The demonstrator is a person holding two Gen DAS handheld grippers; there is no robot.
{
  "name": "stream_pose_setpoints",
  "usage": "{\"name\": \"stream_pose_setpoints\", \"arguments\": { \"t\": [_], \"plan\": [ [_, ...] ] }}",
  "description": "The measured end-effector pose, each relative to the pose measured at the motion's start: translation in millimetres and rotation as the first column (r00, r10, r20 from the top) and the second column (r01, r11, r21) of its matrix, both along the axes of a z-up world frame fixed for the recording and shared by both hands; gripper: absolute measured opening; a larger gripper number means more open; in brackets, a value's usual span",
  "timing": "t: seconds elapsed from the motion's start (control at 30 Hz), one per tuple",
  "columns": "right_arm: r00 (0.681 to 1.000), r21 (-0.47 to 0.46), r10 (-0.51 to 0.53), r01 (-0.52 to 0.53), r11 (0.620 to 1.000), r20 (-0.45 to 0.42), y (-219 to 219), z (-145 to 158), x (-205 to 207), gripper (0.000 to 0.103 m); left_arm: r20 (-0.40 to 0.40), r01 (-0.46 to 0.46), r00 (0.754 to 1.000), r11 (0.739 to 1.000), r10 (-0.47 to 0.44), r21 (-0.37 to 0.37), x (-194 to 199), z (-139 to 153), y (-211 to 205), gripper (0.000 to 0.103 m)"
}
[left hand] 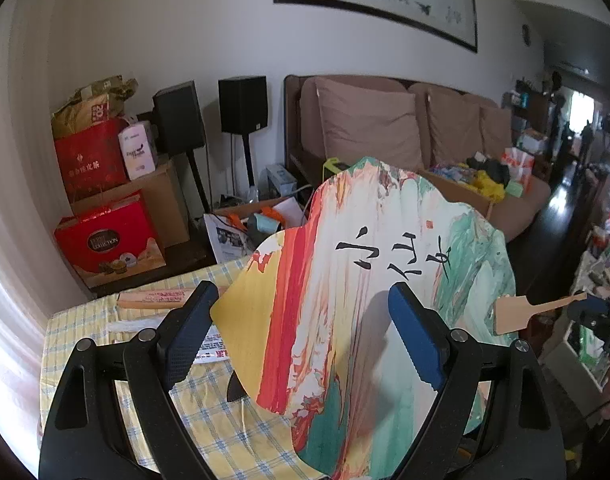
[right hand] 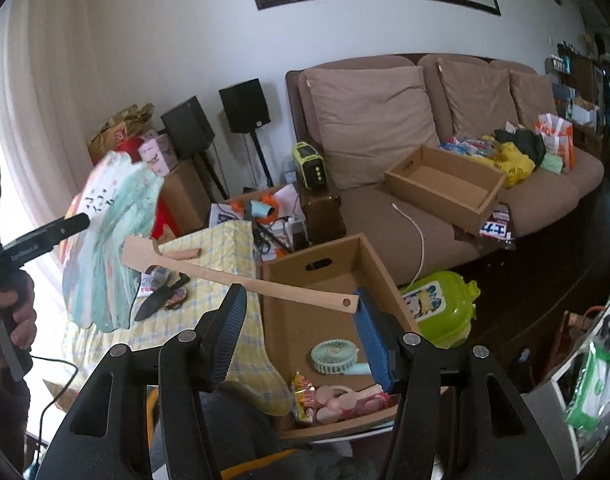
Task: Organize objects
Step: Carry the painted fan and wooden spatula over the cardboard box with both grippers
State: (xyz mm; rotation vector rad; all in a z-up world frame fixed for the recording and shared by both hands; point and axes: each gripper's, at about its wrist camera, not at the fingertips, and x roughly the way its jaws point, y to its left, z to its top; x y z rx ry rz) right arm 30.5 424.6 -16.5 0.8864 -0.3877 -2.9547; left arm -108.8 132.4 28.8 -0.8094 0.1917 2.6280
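A flat painted fan [left hand: 345, 280] with black brush characters hangs above the table, its face toward the left wrist camera. My left gripper [left hand: 304, 292] has its jaws wide apart. Its right finger [left hand: 413, 336] lies over the fan's face and its left fingertip meets the fan's yellow edge. The fan's wooden handle [right hand: 265, 284] runs across my right gripper [right hand: 299, 295]. The handle's end butts against the right pad [right hand: 369, 328] and the shaft crosses the left fingertip. In the right wrist view the fan [right hand: 105, 248] sits beside the left gripper [right hand: 81, 222], which a hand holds.
An open cardboard box [right hand: 369, 264] next to the table holds a small mint hand fan [right hand: 333, 356] and snacks. A second cardboard box [right hand: 445, 184] sits on the brown sofa. On the yellow checked tablecloth [right hand: 225, 248] lie a black knife [right hand: 161, 300] and a folded fan [left hand: 153, 300]. A green case [right hand: 441, 308] stands on the floor.
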Motion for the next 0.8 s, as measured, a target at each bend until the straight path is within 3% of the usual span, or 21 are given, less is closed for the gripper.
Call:
{"name": "stream_pose_setpoints", "arguments": {
  "t": [0.37,0.8],
  "plan": [
    [0.997,-0.050,-0.047,0.050,0.998,0.054,25,-28,-11,0.057,0.034,0.001,0.999,1.000,-0.001,-0.023,-16,-21,36,0.087],
    [0.987,-0.001,-0.116,0.117,0.993,0.108,48,-45,-15,0.057,0.112,0.043,0.993,0.999,-0.040,-0.027,-37,-57,72,0.087]
  ]
}}
